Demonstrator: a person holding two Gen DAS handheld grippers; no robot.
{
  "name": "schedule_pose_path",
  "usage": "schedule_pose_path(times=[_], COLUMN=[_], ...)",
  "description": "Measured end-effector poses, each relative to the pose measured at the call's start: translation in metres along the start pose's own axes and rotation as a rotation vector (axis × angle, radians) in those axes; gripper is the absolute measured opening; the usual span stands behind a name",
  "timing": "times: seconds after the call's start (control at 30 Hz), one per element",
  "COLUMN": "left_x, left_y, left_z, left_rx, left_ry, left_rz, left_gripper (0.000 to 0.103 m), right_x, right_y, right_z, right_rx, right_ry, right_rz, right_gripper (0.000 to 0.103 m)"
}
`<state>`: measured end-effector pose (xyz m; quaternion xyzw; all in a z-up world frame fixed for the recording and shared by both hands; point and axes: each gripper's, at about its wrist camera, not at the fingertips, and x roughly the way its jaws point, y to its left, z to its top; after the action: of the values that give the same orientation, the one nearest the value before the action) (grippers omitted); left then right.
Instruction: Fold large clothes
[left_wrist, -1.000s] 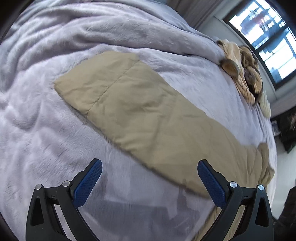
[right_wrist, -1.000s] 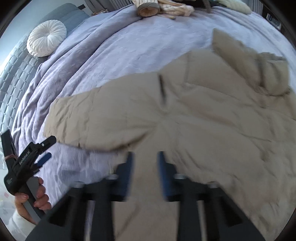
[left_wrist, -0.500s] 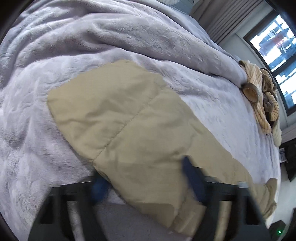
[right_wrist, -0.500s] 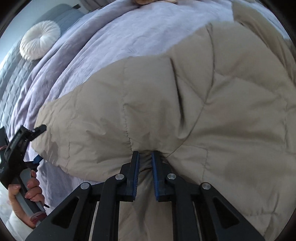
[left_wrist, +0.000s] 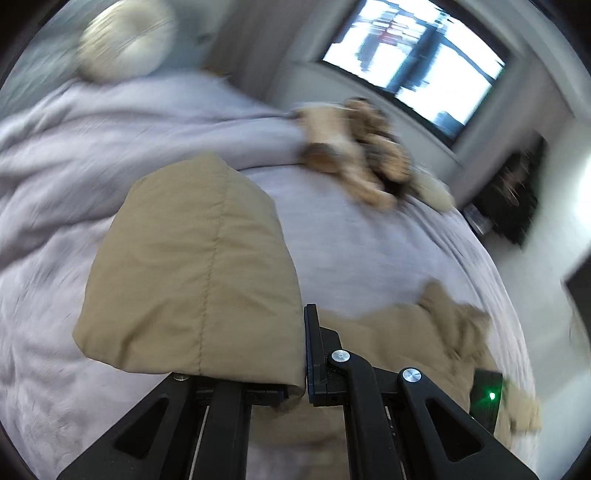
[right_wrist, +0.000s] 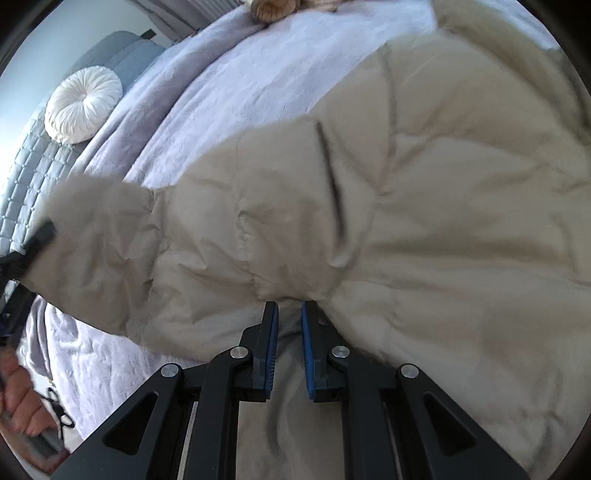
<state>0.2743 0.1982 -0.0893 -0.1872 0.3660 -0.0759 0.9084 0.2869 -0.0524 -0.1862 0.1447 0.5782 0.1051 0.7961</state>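
Here, the right gripper (right_wrist: 286, 317) has its blue ribbed pads (right_wrist: 307, 354) drawn close together, pinching a puckered ridge of the beige quilted jacket (right_wrist: 424, 206); the matte, slightly crinkled fabric gathers into small folds right at the tips and fans out in padded, stitched panels across most of the right wrist view. The left gripper (left_wrist: 295, 369) is closed on the jacket's sleeve (left_wrist: 199, 266): only its right black finger (left_wrist: 314, 354) shows, the other being hidden under the cloth, and the sleeve stands up from the tips as a rounded, puffy tan lobe with one stitched seam running down its middle. Beyond the sleeve, more of the jacket lies rumpled and blurred on the bed toward the lower right of the left wrist view. The jacket rests on a lavender plush blanket (right_wrist: 229, 85) with a soft, faintly embossed nap that covers the bed. In the right wrist view the sleeve end reaches the far left edge, where the other gripper's black tip meets it above the person's left hand (right_wrist: 22, 406). Farther off sit a round, pleated white cushion (right_wrist: 83, 109) against a grey-blue tufted headboard (right_wrist: 26, 181), a blurred heap of tan knitted things (left_wrist: 365, 147) on the blanket, and a bright window (left_wrist: 413, 48).
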Motion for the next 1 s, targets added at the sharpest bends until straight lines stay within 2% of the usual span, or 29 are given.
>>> schedule_pose_path(times=[0.13, 0.23, 0.4, 0.5, 0.57, 0.7, 0.73, 0.77, 0.8, 0.83, 0.87, 0.97, 1.0], left_x=[0.011, 0.037, 0.086, 0.103, 0.100, 0.096, 0.092, 0.091, 0.084, 0.077, 0.069, 0.052, 0.042], left_y=[-0.096, -0.167, -0.253, -0.276, -0.282, -0.286, -0.287, -0.287, -0.288, -0.289, -0.291, -0.297, -0.294], left_z=[-0.014, -0.042, -0.107, -0.147, -0.170, -0.190, -0.193, -0.196, -0.198, -0.195, -0.196, -0.200, -0.198], left_rx=[0.183, 0.270, 0.465, 0.575, 0.649, 0.766, 0.780, 0.783, 0.780, 0.782, 0.793, 0.825, 0.822], left_ry=[0.019, 0.090, 0.217, 0.278, 0.286, 0.296, 0.299, 0.305, 0.289, 0.261, 0.246, 0.263, 0.244], left_rz=[-0.080, -0.142, -0.127, -0.060, -0.016, 0.022, 0.017, 0.002, -0.014, -0.022, -0.036, -0.061, -0.072], left_gripper=[0.009, 0.009, 0.009, 0.009, 0.009, 0.010, 0.030, 0.061, 0.073, 0.078, 0.078, 0.078, 0.078], right_x=[-0.057, -0.099, -0.157, -0.177, -0.185, -0.194, -0.195, -0.196, -0.195, -0.197, -0.198, -0.200, -0.201], right_y=[-0.023, -0.068, -0.167, -0.215, -0.237, -0.263, -0.269, -0.272, -0.275, -0.278, -0.280, -0.281, -0.281], right_z=[-0.009, -0.018, -0.046, -0.063, -0.072, -0.078, -0.075, -0.074, -0.071, -0.068, -0.066, -0.057, -0.054], right_rx=[-0.009, 0.032, 0.181, 0.260, 0.303, 0.361, 0.371, 0.378, 0.381, 0.383, 0.384, 0.385, 0.384], right_ry=[-0.078, -0.101, -0.118, -0.109, -0.106, -0.111, -0.114, -0.118, -0.122, -0.127, -0.131, -0.140, -0.141], right_rz=[-0.035, -0.089, -0.201, -0.244, -0.255, -0.220, -0.206, -0.195, -0.189, -0.182, -0.175, -0.159, -0.151], right_gripper=[0.012, 0.012, 0.012, 0.012, 0.012, 0.016, 0.016, 0.016, 0.016, 0.016, 0.016, 0.017, 0.023])
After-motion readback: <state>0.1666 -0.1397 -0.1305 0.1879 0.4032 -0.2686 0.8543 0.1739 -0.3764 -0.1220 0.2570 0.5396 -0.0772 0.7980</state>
